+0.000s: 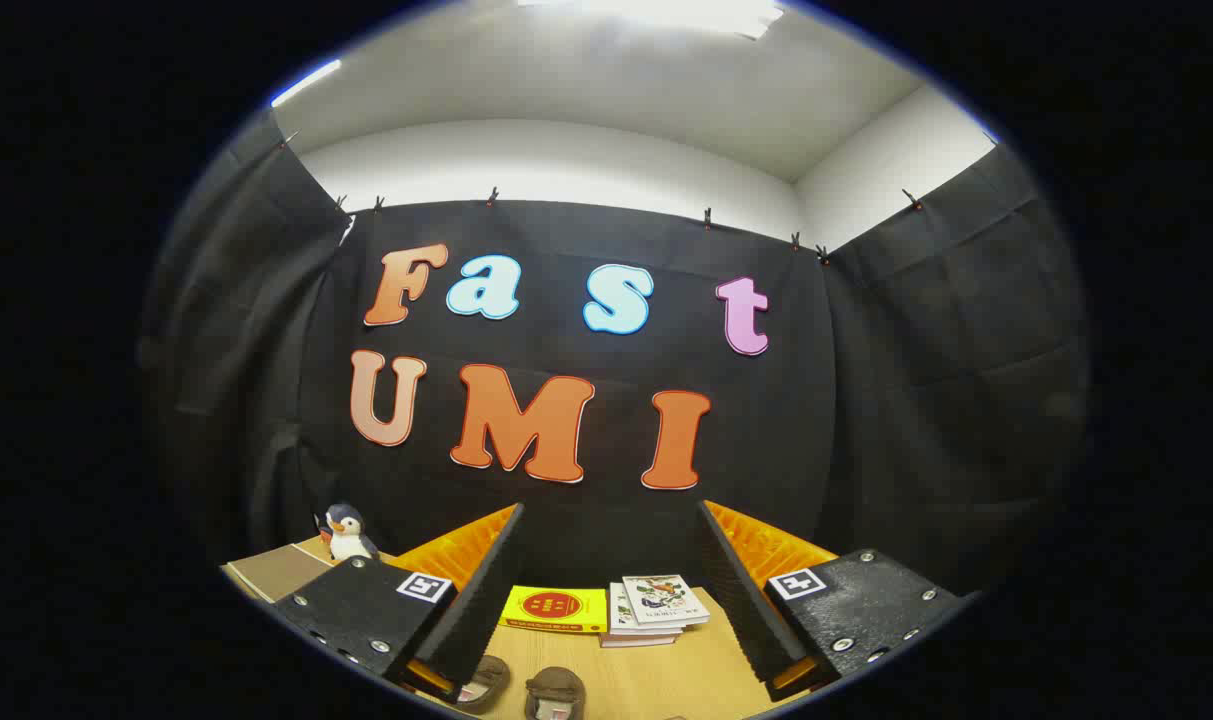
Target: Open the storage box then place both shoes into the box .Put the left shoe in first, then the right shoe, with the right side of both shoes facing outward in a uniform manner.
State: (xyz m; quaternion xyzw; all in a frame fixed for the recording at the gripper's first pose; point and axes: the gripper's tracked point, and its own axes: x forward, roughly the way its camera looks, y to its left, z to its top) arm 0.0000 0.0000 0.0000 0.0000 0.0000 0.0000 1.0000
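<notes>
My gripper [611,590] stands open above a wooden table [656,675], fingers wide apart with nothing between them. Two brown shoes lie side by side on the table just below and between the fingers: one shoe [486,682] close to the left finger [476,600], the other shoe [556,693] right of it. I see just their near parts, the rest being cut off. The right finger [751,600] stands apart from both shoes.
A yellow book [554,609] and a stack of books [658,607] lie on the table beyond the fingers, near the black cloth wall. A toy penguin [347,532] sits on a brown cardboard box [276,572] off to the left.
</notes>
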